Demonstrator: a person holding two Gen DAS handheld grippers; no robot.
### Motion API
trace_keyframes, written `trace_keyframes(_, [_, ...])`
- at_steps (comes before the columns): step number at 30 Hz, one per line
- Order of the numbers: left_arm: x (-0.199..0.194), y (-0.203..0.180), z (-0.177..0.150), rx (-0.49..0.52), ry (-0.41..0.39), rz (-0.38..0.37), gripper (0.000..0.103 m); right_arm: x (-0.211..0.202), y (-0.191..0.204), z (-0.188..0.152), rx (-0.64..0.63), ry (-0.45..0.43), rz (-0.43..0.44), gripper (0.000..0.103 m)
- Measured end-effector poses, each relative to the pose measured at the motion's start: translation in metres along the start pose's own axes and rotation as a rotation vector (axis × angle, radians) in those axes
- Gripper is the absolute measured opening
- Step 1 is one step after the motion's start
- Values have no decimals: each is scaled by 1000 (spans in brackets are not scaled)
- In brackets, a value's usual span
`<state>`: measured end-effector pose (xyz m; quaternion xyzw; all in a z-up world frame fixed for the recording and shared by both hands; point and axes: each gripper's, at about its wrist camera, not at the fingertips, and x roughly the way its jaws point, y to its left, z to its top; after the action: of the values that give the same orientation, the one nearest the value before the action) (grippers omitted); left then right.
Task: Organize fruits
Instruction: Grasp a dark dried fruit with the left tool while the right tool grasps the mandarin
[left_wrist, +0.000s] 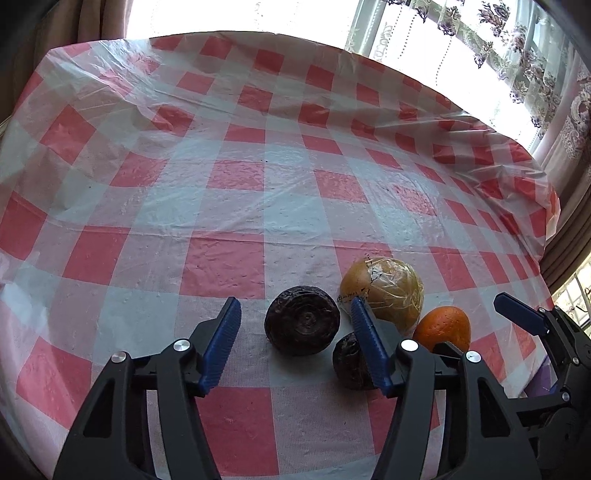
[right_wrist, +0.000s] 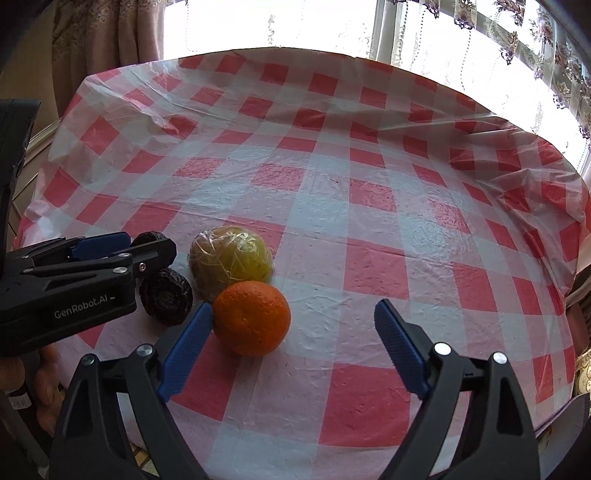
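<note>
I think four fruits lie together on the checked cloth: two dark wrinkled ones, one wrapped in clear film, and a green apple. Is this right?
Not quite. The fourth fruit is an orange, not a green apple; the right wrist view shows it clearly. The two dark wrinkled fruits and the film-wrapped fruit do lie together on the checked cloth.

on the table (left_wrist: 258, 206), four fruits cluster at the near edge: the wrapped fruit (right_wrist: 231, 256) farthest back, the orange (right_wrist: 252, 317) touching it in front, and two dark fruits (left_wrist: 302, 320) (left_wrist: 351, 362) to their left, one behind the other.
</note>
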<state>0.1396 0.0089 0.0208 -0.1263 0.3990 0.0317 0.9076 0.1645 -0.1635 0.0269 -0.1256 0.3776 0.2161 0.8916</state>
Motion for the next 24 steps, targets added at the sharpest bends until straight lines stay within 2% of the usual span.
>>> trace_keyframes(2, [0,-3,0,13,-2,1,52,1,2,0,-10,-5,4,86])
trace_keyframes(4, [-1,-5,0,25,-5,-2,39,2,5,0,-18,-4,22,82])
trace_keyframes(12, [-3,-2,-3,10,-13,-14,38,1,14,-2,-52,-4,97,53])
trace_keyframes(19, [-8,1,-4,-10,-25,-12,38,-2,13,-6,-38,-5,91,54])
trace_keyframes(24, [-12,6,-5,-29,-37,-2,38,-5,15,-8,-47,-6,76,61])
